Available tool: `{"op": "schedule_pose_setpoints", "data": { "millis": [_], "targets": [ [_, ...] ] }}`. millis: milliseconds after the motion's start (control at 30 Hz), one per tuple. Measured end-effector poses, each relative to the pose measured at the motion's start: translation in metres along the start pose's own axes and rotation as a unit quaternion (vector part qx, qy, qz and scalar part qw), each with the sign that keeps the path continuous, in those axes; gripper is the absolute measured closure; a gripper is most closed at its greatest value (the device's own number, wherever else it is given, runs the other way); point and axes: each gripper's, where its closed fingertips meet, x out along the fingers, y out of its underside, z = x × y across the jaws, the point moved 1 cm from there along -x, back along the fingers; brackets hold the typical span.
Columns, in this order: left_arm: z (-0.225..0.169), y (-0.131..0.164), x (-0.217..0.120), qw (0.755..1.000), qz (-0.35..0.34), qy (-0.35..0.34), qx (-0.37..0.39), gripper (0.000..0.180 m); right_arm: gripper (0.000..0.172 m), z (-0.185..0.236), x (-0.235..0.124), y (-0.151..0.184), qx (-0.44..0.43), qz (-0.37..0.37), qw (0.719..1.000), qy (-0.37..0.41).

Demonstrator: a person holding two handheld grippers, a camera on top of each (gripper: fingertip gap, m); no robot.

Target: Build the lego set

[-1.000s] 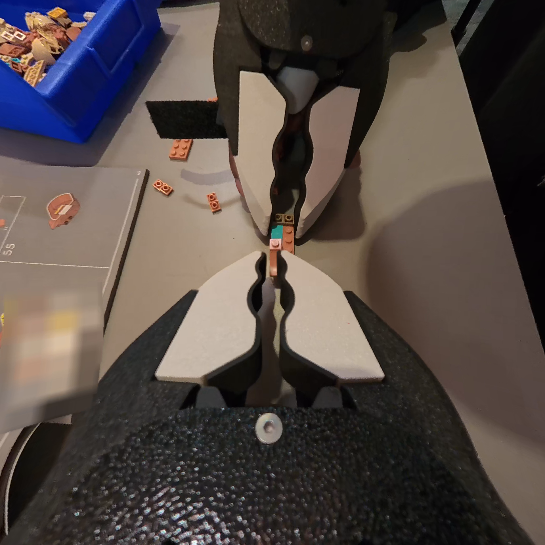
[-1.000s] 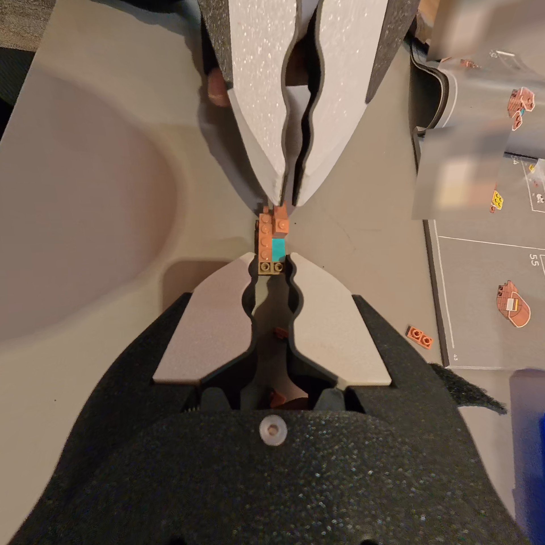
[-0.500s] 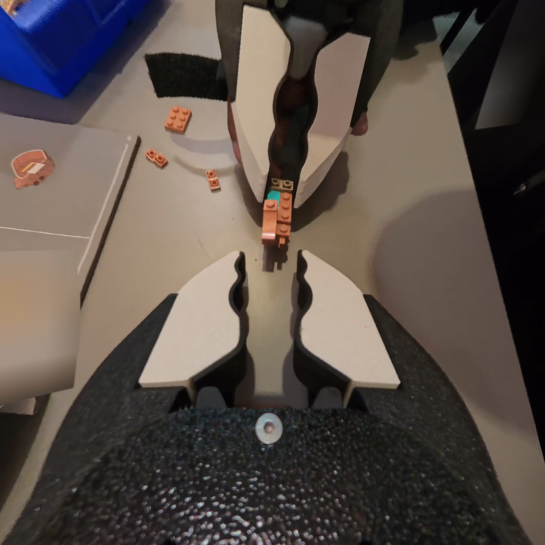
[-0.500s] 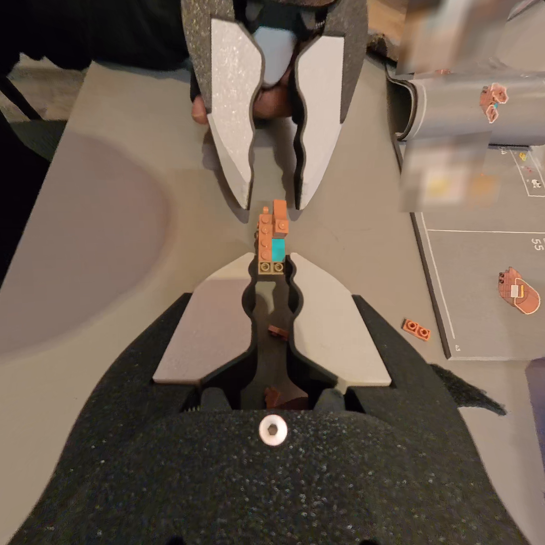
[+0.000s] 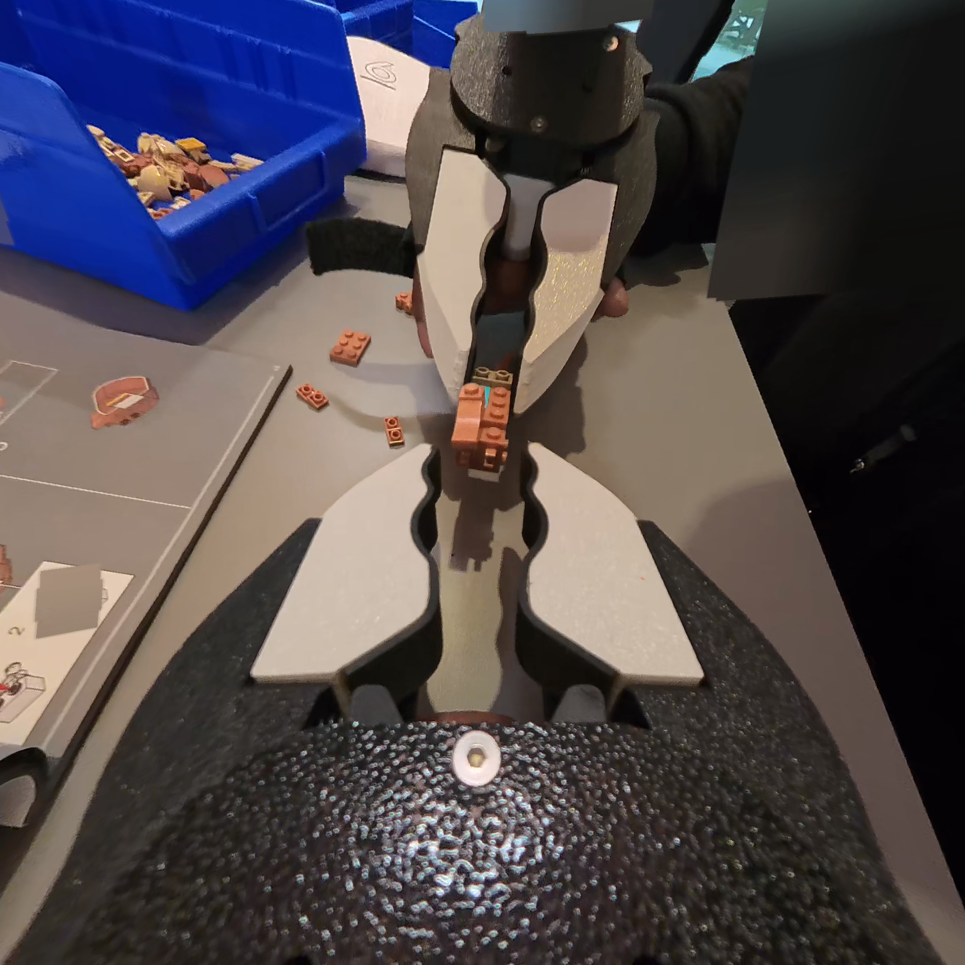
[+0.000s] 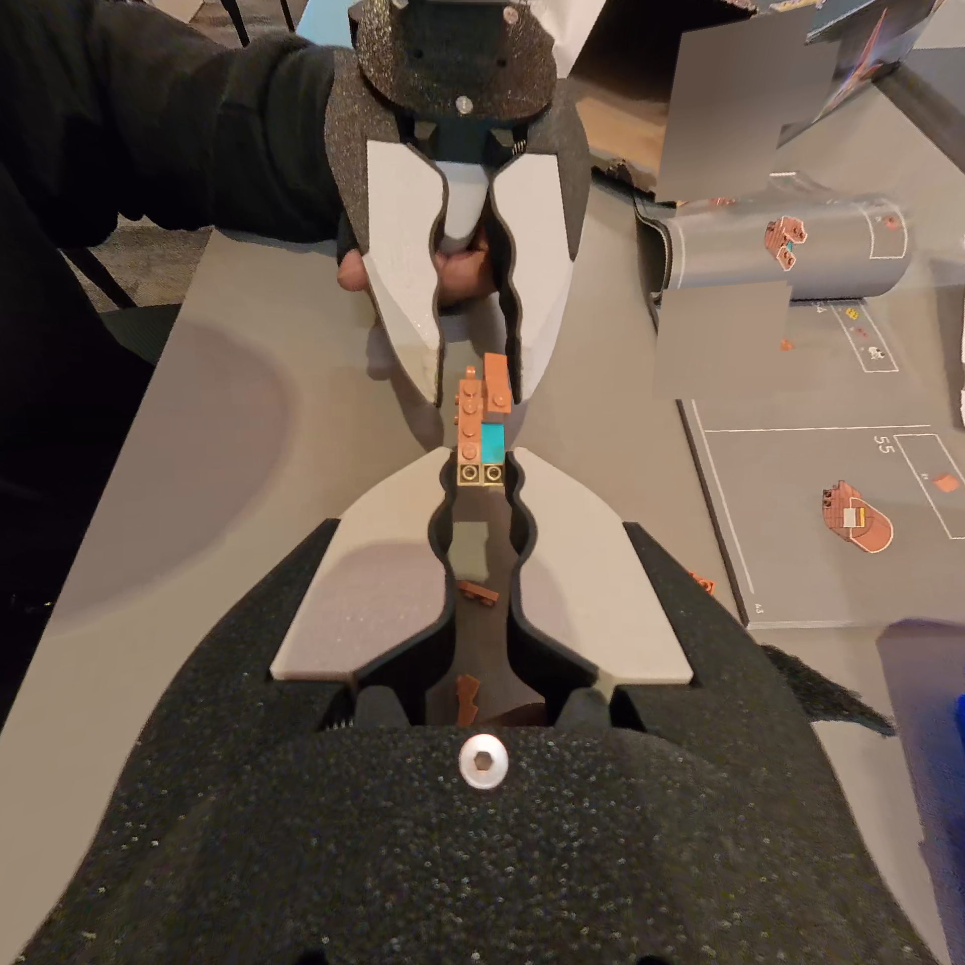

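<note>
A small brick assembly (image 6: pixel 470 433) of brown plates, a teal tile and a tan end piece is held above the grey table (image 6: pixel 261 470). My right gripper (image 6: pixel 480 459) is shut on its tan end. In the left wrist view the right gripper (image 5: pixel 491 386) comes in from the far side with the assembly (image 5: pixel 480 418) pointing toward me. My left gripper (image 5: pixel 480 459) is open, with its fingertips on either side of the assembly's brown free end and a gap on each side. The left gripper (image 6: pixel 476 399) also shows in the right wrist view.
A blue bin (image 5: pixel 209 209) of loose bricks stands at the back left. An open instruction booklet (image 5: pixel 130 470) lies on the left. Loose brown plates (image 5: pixel 350 346) (image 5: pixel 312 396) (image 5: pixel 394 431) lie near a black strap (image 5: pixel 355 250). The table edge (image 5: pixel 783 470) runs along the right. The grippers are tip to tip, or close to it.
My left gripper was shut on a thin brown piece at the assembly's end, then opened and drew back, leaving the piece on the assembly. It now stands around that end again, slightly narrower.
</note>
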Motion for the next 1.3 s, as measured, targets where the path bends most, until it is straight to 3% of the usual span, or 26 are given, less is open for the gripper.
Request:
{"op": "schedule_pose_setpoints", "data": {
  "millis": [867, 1100, 1300],
  "targets": [
    [-0.01, -0.015, -0.002, 0.998, -0.052, 0.042, -0.006, 0.163, 0.155, 0.008, -0.011, -0.018, -0.016, -0.036, 0.999, -0.008],
    [-0.011, -0.025, -0.005, 0.994, -0.093, 0.057, -0.027, 0.163, 0.134, 0.01, -0.015, -0.021, -0.147, -0.051, 0.987, 0.048],
    [-0.006, -0.03, -0.011, 0.989, -0.121, 0.06, -0.061, 0.163, 0.116, -0.003, -0.019, -0.025, -0.339, -0.074, 0.919, 0.186]
  ]
}}
